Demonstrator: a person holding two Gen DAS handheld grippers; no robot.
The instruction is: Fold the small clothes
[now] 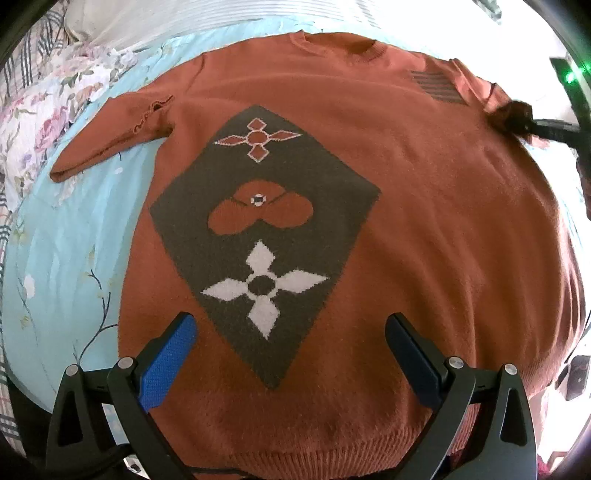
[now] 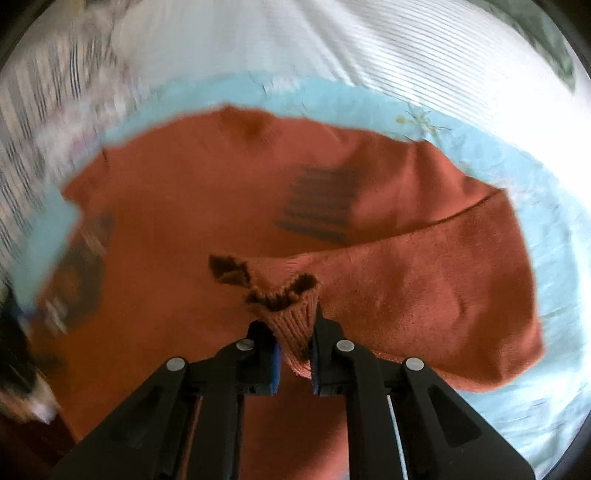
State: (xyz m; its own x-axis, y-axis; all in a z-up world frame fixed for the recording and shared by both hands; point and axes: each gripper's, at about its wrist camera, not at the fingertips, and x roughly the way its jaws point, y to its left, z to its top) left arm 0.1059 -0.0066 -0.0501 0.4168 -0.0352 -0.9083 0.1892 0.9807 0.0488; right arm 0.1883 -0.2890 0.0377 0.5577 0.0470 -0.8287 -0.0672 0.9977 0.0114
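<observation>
Rust-orange knit fills both views: a small sweater [image 1: 406, 221] with a dark diamond panel [image 1: 264, 236] of flower motifs lies face up and spread flat on a bed with a pale blue floral sheet [image 1: 62, 266].

Left tool [image 1: 291, 332]: fingers spread wide, blue pads [image 1: 168, 365] exposed, nothing between them. It hangs over the sweater near the ribbed hem [image 1: 295, 450], just below the diamond's lower tip.

Right tool [image 2: 295, 345]: fingers pressed together on the ribbed cuff [image 2: 293, 328] of the right-hand sleeve [image 2: 424, 299]. The sleeve is drawn in over the body of the sweater, cuff lifted clear of the knit beneath. This view is blurred, so contact further along the sleeve cannot be judged with confidence.

Opposite sleeve [image 1: 110, 136]: lying outward on the sheet, cuff end clear of the body.

Far side: round neckline [image 1: 336, 46] towards white striped bedding [image 1: 229, 18]; a pink floral cloth [image 1: 48, 107] beside it.
</observation>
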